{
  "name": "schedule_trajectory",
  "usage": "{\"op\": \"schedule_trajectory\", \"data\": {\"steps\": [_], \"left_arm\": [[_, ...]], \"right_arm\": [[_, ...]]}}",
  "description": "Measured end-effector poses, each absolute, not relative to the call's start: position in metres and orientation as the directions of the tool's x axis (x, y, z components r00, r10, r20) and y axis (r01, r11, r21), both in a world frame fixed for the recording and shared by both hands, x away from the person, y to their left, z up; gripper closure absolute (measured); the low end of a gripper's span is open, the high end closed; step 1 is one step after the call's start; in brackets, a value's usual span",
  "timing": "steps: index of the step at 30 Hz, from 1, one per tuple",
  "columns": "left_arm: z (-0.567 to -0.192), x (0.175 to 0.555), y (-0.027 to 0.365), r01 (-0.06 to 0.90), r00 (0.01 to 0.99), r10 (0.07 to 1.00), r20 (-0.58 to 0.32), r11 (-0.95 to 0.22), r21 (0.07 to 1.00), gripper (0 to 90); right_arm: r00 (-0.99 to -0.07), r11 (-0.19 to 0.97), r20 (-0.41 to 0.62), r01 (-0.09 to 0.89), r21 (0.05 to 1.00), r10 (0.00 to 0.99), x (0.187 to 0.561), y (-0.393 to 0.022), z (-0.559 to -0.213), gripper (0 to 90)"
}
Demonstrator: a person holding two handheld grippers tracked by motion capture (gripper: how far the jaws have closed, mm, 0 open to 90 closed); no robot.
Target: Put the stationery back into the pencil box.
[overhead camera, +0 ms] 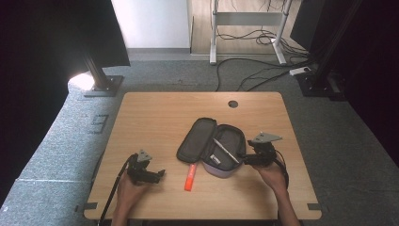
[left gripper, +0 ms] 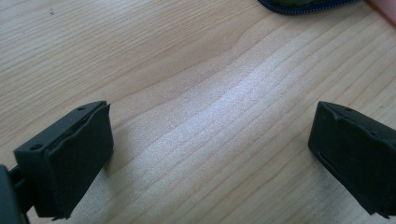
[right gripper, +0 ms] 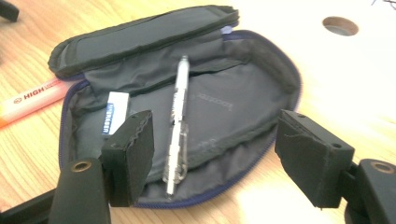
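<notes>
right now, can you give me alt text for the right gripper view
An open dark pencil case lies on a wooden table with a clear pen and a white eraser inside. The right gripper hovers in front with its jaws apart and nothing between them. An orange highlighter lies beside the case.

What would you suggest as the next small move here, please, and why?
Probably bring the left tool over to the orange highlighter and pick it up. The pen and eraser already lie inside the open pencil case, the highlighter lies on the table beside it, and the left tool stands open over bare wood.
</notes>
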State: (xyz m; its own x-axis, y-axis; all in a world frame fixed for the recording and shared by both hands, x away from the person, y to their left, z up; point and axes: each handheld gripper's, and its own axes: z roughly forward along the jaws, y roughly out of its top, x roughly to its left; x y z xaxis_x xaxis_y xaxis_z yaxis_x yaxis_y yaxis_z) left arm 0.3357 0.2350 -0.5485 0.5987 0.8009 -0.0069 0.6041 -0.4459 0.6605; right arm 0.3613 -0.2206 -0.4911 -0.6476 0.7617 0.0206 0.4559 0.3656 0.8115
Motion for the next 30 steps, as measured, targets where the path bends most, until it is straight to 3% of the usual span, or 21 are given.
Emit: {"op": "schedule_trajectory", "data": {"steps": [9, 16, 24, 30], "left_arm": [[-0.544, 0.329, 0.231, 0.615, 0.592, 0.806, -0.001, -0.45, 0.648, 8.3], [-0.536, 0.321, 0.213, 0.584, 0.613, 0.788, 0.064, -0.506, 0.635, 13.7], [-0.52, 0.307, 0.189, 0.55, 0.67, 0.742, 0.027, -0.521, 0.652, 15.5], [-0.514, 0.301, 0.172, 0.527, 0.712, 0.702, -0.002, -0.533, 0.662, 17.3]], "right_arm": [[-0.59, 0.329, 0.022, 0.48, 0.813, 0.807, 0.361, -0.244, -0.493, 27.7], [-0.55, 0.3, 0.035, 0.505, 0.809, 0.834, 0.363, -0.257, -0.5, 23.1], [-0.471, 0.257, 0.039, 0.547, 0.796, 0.881, 0.369, -0.274, -0.515, 14.9], [-0.433, 0.232, 0.053, 0.578, 0.783, 0.9, 0.374, -0.287, -0.526, 13.9]]}}
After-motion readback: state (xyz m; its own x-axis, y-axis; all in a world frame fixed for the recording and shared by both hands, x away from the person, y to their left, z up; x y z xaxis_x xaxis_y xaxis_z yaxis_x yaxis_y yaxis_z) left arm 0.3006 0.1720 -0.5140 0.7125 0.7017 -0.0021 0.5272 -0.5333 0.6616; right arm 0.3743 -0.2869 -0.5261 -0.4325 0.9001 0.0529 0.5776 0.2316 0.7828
